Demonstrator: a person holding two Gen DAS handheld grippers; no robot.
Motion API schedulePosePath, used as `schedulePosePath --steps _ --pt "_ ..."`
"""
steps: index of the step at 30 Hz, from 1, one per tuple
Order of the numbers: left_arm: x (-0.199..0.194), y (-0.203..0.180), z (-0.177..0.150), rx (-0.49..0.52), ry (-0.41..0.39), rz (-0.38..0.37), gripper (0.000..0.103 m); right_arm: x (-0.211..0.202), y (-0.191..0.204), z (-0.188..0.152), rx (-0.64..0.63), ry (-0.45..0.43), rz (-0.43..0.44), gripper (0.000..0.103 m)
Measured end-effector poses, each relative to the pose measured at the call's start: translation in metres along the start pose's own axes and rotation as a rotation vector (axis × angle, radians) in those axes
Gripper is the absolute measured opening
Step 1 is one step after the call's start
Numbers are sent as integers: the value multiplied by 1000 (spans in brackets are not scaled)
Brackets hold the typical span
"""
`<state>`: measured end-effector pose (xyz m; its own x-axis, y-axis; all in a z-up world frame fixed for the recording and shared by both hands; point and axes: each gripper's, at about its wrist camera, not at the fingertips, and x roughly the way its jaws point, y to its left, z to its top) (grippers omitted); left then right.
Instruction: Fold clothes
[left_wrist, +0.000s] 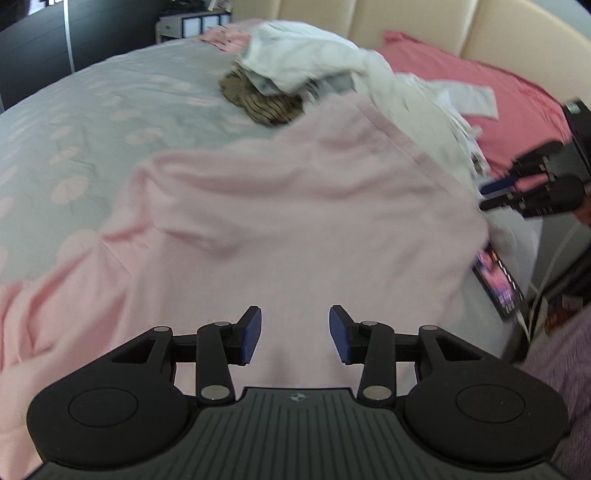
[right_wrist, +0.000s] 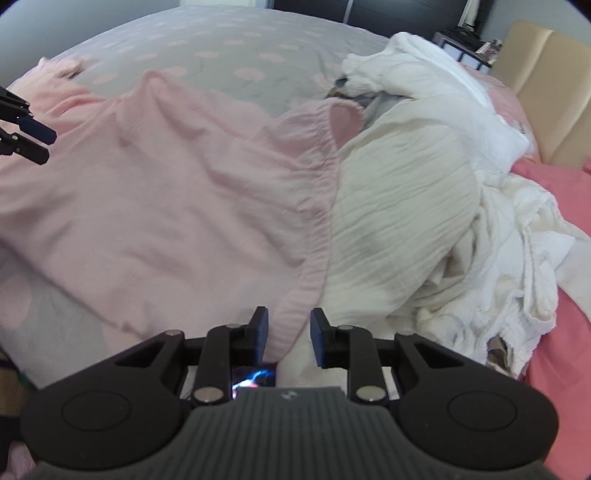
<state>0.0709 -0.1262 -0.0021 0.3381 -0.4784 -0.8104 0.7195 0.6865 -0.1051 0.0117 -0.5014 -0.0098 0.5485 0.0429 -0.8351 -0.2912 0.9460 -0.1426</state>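
Both the left gripper (left_wrist: 295, 334) and right gripper (right_wrist: 289, 334) hang jaws apart, gripping nothing, so I'd pinch the pink garment (right_wrist: 177, 192) hem corners evenly before folding.

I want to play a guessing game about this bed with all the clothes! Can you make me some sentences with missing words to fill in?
1. The big garment spread flat on the bed is ____ in colour.
2. The crumpled pile of clothes beside it is mostly ____.
3. The left gripper has its jaws ____, with nothing pinched between them.
4. The pillow by the headboard is dark ____.

Missing words: pink; white; open; pink
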Motion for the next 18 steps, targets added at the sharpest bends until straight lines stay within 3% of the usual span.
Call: schedulePosePath --steps 7,8,13,15,16,17,18 --pt "5 -15 -30 -10 60 -13 39 15 0 -21 -53 55 20 28" --pt "6 -15 -31 -12 62 -13 39 16 0 -22 -63 56 29 34" --pt "8 -18 -28 -22 64 -14 39 22 21 -25 -258 35 25 40" --pt "9 -23 -24 -14 60 -17 39 21 26 -23 -301 9 20 33" --pt "9 -26 -22 -7 54 -20 39 18 27 -19 -304 -13 29 19" --pt "9 -29 -20 -1 48 -25 39 15 26 -15 -292 -35 40 13" --pt "10 -33 -17 7 42 -30 39 11 25 -11 -275 -54 51 12"
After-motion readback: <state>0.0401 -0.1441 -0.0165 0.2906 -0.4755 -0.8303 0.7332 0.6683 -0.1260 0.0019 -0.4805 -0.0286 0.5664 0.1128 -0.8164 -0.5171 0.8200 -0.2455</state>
